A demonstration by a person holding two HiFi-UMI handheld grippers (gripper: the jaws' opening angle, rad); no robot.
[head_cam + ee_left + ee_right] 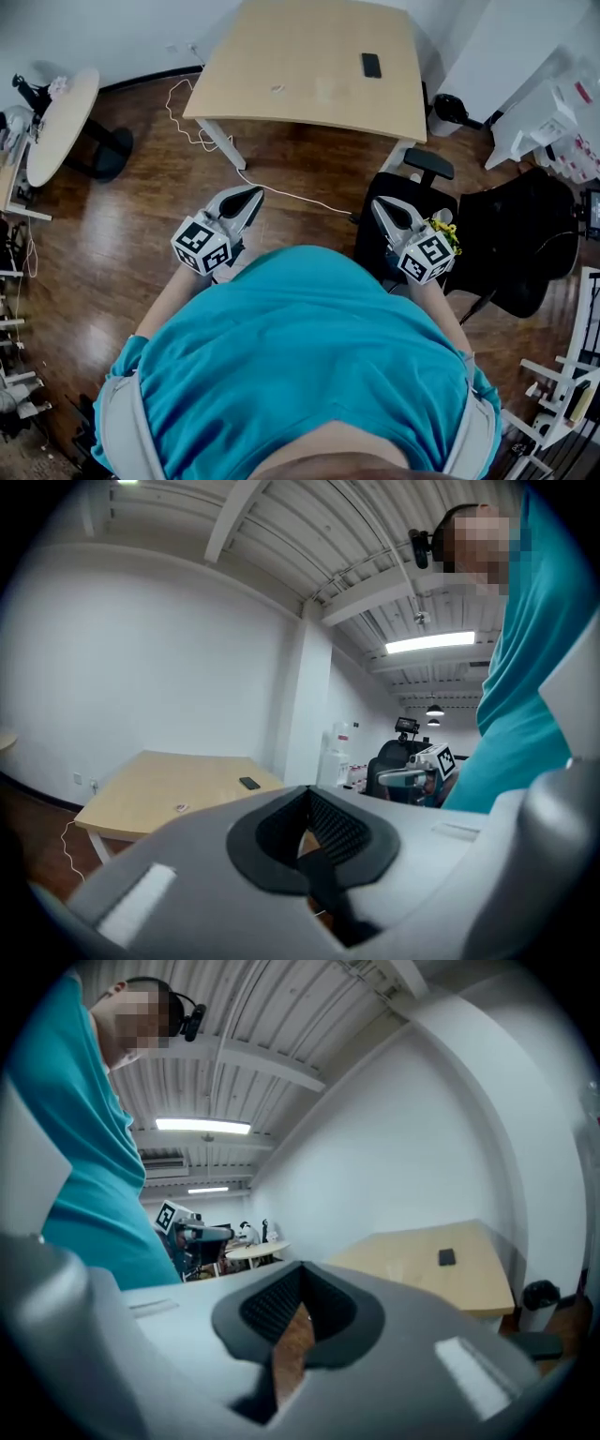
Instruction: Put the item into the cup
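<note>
Both grippers are held close to the person's teal shirt, well short of the light wooden table (309, 56). On the table lie a tiny item (277, 89) and a pale, see-through patch (325, 91) that may be the cup; I cannot tell. My left gripper (247, 199) points toward the table with its jaws together and nothing between them. My right gripper (383, 208) stands the same way, shut and empty. In the left gripper view the pads (328, 822) meet, with the table (169, 789) far beyond. The right gripper view shows only a thin slit between its pads (272, 1302).
A black phone (371, 65) lies on the table's far right. A black office chair (511, 239) stands at the right, with a small yellow thing (442, 228) beside my right gripper's cube. A white cable (202, 136) trails over the wooden floor. A round table (56, 122) stands at the left.
</note>
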